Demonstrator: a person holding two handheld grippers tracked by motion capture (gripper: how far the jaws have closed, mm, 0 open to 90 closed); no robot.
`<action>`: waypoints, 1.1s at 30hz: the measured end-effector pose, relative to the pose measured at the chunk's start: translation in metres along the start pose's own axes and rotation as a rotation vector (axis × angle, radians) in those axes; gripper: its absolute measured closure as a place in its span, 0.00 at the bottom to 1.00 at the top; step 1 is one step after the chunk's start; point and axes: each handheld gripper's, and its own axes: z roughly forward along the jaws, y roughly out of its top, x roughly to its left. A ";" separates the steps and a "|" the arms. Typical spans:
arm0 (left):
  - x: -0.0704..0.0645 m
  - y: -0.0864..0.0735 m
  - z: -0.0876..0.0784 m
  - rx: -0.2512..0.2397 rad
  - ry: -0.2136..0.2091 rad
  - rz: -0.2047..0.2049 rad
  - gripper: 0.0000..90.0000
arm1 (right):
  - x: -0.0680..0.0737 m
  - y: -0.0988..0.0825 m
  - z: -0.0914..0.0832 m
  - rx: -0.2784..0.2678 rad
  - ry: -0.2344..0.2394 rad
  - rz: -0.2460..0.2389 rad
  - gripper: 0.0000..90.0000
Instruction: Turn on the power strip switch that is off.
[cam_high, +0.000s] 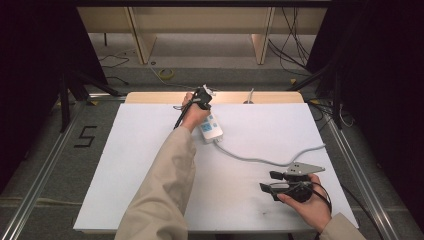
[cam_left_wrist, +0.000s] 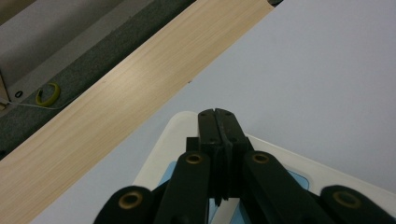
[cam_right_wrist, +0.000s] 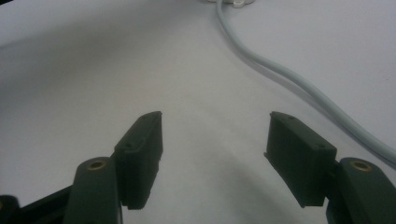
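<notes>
The left tool (cam_high: 202, 95), pressed together, bears down on the power strip (cam_high: 211, 127) at twelve o'clock, probably to press its switch, while the right tool (cam_high: 272, 182) waits spread at four o'clock on the tabletop (cam_high: 125, 165).

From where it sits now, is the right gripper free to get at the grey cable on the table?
Probably yes. The right gripper has its jaws open with nothing between them, and the grey cable lies on bare table just ahead with nothing in between.

White power strip (cam_high: 212, 127) mostly covered by left hand (cam_high: 194, 116) in high view; in left gripper view its face sits under the closed jaws, markings unreadable. Grey cable (cam_right_wrist: 299, 79) runs off right gripper view's edge.
</notes>
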 end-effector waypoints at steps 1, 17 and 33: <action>0.000 0.000 0.000 -0.001 0.000 -0.004 1.00 | 0.000 0.000 0.000 0.000 0.000 0.000 0.41; 0.002 -0.001 0.001 0.004 -0.013 -0.046 1.00 | 0.001 0.000 0.000 0.004 0.005 0.002 0.42; 0.002 0.000 0.001 0.009 -0.015 -0.087 1.00 | 0.001 0.001 0.000 -0.001 0.006 -0.003 0.42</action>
